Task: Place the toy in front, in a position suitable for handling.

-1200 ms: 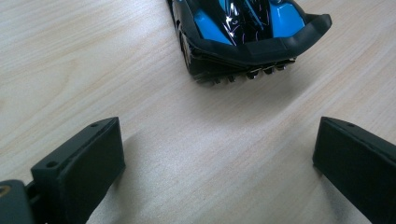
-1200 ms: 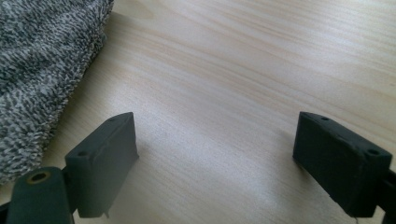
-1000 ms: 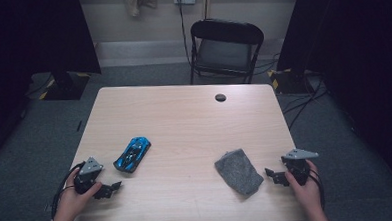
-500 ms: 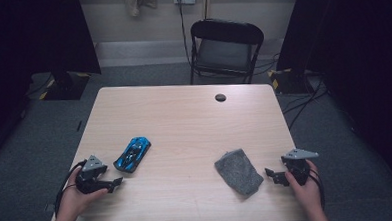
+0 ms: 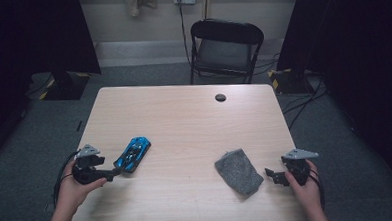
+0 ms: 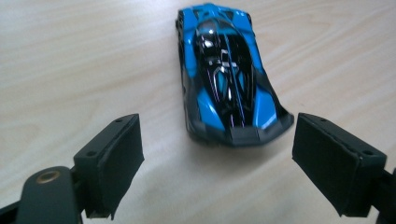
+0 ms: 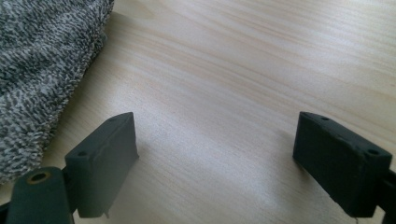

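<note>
Blue toy car [image 6: 223, 74] lying on the pale wooden desk [image 5: 184, 116] near its left front part, on its wheels, angled with one end toward the left tool [image 5: 115, 170] and the other toward the desk's middle. Left tool [image 6: 217, 161] spread wide, jaws either side of the car's near end, close to it but not touching, nothing pinched. Held low over the desk edge by the left hand [image 5: 75, 188], cable trailing off the side. Grey speckled cloth [image 5: 238, 171] lying crumpled toward the right front, well apart from the car. Right tool [image 5: 271, 175] just beside the cloth, likewise spread and empty [image 7: 215, 161], cloth edge [image 7: 42, 70] beyond its one jaw. Black chair [image 5: 225, 46] behind the desk.
</note>
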Action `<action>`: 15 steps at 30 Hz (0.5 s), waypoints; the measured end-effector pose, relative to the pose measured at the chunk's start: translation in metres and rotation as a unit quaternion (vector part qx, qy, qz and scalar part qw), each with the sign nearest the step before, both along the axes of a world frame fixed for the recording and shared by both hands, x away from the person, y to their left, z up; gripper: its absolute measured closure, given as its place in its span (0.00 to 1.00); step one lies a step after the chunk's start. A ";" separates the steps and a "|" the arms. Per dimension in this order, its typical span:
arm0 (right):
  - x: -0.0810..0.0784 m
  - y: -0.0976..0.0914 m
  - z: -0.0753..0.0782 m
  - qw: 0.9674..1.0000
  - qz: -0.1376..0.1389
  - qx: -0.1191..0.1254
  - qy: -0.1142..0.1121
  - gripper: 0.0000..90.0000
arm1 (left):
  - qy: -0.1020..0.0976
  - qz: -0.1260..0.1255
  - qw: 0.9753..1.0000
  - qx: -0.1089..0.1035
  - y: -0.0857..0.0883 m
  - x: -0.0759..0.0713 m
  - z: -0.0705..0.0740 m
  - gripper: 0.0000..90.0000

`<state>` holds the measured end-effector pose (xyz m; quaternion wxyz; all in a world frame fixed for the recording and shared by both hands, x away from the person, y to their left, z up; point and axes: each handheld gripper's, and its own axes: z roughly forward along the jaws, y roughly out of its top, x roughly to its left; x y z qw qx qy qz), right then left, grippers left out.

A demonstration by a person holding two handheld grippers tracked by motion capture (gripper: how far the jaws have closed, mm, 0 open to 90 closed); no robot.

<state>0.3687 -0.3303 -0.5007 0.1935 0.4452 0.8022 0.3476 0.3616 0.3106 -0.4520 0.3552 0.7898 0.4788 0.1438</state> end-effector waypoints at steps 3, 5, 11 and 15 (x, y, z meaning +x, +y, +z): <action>0.000 0.000 0.000 1.000 0.000 0.000 0.001 0.14 | -0.004 -0.006 1.000 -0.006 -0.008 0.005 0.004 0.18; 0.000 0.000 0.000 1.000 0.000 0.000 0.000 0.14 | -0.008 -0.004 1.000 -0.006 -0.014 0.009 0.005 0.18; 0.000 0.000 0.000 1.000 0.000 0.000 0.000 0.14 | -0.003 -0.014 1.000 0.009 -0.032 0.028 0.006 0.18; -0.001 0.001 0.000 1.000 -0.001 0.000 0.000 0.14 | 0.006 -0.011 1.000 0.016 -0.045 0.042 0.002 0.18</action>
